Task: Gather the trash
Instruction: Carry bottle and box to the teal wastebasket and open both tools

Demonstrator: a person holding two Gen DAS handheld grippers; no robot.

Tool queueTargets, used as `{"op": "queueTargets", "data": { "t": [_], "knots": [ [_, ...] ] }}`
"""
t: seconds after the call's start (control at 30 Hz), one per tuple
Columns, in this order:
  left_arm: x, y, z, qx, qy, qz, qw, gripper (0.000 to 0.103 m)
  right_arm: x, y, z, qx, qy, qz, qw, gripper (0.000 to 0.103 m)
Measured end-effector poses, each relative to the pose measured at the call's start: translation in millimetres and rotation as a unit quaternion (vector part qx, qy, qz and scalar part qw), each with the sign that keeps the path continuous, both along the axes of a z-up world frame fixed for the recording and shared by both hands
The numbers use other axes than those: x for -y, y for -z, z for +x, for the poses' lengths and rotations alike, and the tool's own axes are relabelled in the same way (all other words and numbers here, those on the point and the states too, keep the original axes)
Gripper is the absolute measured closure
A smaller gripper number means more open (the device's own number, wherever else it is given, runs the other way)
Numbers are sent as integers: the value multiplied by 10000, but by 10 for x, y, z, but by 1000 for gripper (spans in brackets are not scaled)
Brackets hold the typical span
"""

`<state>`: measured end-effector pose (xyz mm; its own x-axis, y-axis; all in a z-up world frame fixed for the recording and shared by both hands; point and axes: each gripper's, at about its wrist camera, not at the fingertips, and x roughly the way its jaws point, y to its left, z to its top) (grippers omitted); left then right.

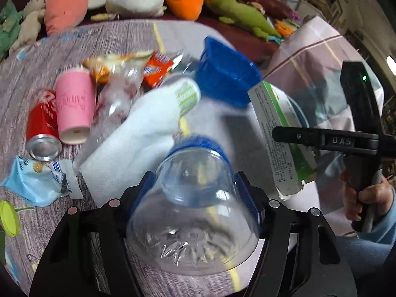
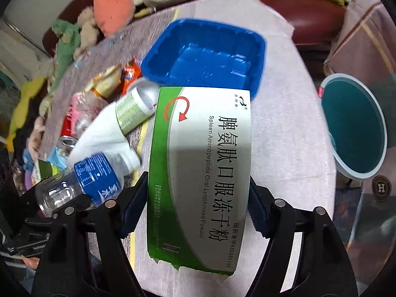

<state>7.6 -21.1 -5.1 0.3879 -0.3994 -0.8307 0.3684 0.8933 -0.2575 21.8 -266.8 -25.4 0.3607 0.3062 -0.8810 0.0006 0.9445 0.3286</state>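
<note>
Your left gripper point(image 1: 195, 198) pinches a clear plastic bottle point(image 1: 193, 222) above the littered table point(image 1: 74, 42); your right gripper point(image 2: 195, 208) clamps a green-and-white medicine box point(image 2: 200, 168). Only the right wrist view shows the teal bin point(image 2: 356, 123); only the left shows your hand point(image 1: 366, 195).

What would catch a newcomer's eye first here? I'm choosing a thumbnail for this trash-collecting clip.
Each gripper is clamped on a piece of trash: the left gripper holds a clear plastic bottle with a blue label, the right gripper a green-and-white medicine box. Behind them a bright blue plastic tray sits on the table, with a teal bin off to the right.
</note>
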Motion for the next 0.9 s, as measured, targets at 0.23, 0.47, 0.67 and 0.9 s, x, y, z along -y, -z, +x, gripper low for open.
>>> {"op": "queueTargets", "data": {
  "t": [0.23, 0.47, 0.67, 0.9],
  "knots": [
    [288, -38, 16, -68, -40, 196, 9998, 37, 434, -125, -126, 296, 350, 249, 9986, 34],
    [1046, -411, 42, 375, 627, 318, 9968, 37, 1225, -242, -237, 627, 1063, 362, 9917, 34],
    [1965, -460, 343, 405, 1278, 155, 9909, 37, 2089, -270, -148, 732, 1705, 226, 9824, 34],
    [3004, -176, 726, 309, 1886, 160, 9814, 37, 2722, 40, 201, 390, 2080, 30, 9774, 34]
  ]
}}
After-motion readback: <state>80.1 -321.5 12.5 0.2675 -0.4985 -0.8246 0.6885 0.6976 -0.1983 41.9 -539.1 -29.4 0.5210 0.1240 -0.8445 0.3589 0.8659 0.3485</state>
